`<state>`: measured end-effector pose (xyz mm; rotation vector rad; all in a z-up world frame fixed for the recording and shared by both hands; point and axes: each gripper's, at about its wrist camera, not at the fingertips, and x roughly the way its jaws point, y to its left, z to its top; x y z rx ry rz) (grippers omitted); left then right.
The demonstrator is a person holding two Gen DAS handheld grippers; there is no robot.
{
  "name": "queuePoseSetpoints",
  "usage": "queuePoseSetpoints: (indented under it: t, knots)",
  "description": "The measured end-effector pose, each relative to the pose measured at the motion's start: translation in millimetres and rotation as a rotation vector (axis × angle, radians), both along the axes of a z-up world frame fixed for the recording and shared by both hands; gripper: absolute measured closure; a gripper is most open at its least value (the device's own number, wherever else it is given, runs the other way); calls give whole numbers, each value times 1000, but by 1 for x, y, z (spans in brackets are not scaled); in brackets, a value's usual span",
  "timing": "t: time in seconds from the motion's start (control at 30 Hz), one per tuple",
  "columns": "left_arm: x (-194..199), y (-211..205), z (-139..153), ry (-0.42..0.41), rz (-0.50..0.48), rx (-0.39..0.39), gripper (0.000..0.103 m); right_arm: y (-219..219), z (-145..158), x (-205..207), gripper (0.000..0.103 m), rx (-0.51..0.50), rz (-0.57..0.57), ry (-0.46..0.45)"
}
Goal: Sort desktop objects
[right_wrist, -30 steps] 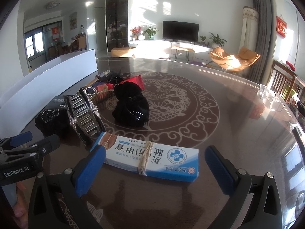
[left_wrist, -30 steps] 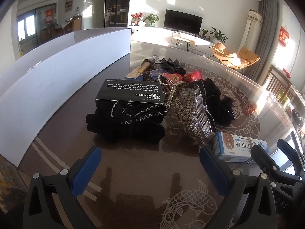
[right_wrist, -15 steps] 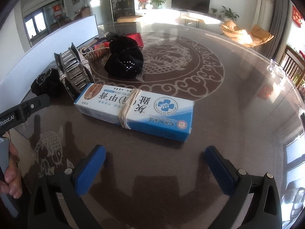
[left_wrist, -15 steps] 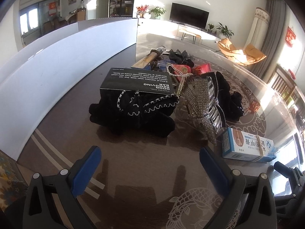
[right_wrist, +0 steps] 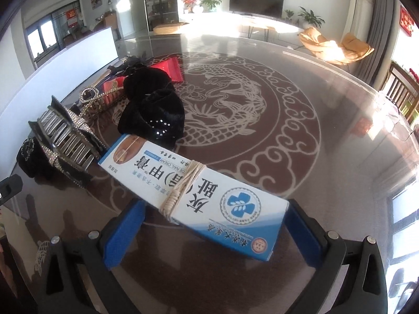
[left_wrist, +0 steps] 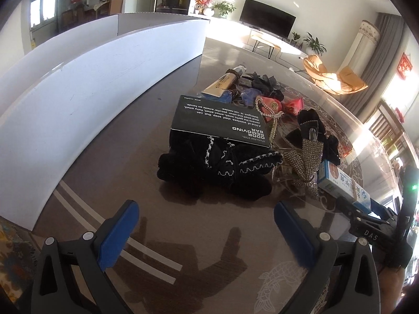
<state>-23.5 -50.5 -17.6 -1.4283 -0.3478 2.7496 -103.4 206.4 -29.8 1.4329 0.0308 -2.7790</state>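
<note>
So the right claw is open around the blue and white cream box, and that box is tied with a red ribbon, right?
Not quite. The right claw is open around the blue and white cream box, but the box is tied with pale beige string, not a red ribbon. The right wrist view shows the string wound around its middle.

Table top (right_wrist: 301,83) was dark brown, glossy, with a pale cream koi-and-cloud medallion. Nail cream box (right_wrist: 193,196) white and blue, round blue emblem, blue lettering, bound with a beige cord. Velvet pouch (right_wrist: 154,115) black, dotted with small silver studs. Hair comb clip (right_wrist: 65,141) silver rhinestones on black. Red packet (right_wrist: 169,69) plain red. Odor bar box (left_wrist: 222,120) black, white print. Black bow (left_wrist: 220,167) edged in white zigzag stitching. Tube (left_wrist: 222,83) gold. Divider board (left_wrist: 78,83) white. Finger pads (left_wrist: 117,235) blue on black frames.
</note>
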Motion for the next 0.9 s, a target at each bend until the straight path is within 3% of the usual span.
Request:
queuePoseSetpoints:
  t: [0.13,0.4,0.47,0.57,0.8,0.9]
  knots:
    - [-18,-1,-9,-52,-34,11,0,2,0,-7,0,3,-14,0]
    - [-45,41,-16,-17,-116,-114,0,1,0,-7,0,3,-13,1]
    - [-46,53,-17,-24,-188,-145,0,1,0,-7,0,3,-13,1]
    - [-37,61,-14,-4,-322,-84,0,1,0,-6,0,3,-13,1]
    - [-34,41,-11,18,-217,-23,0,1,0,-6,0,3,-13,1]
    - [-31,44,-12,21,-202,-49,0,2,0,-6,0,3,-13,1]
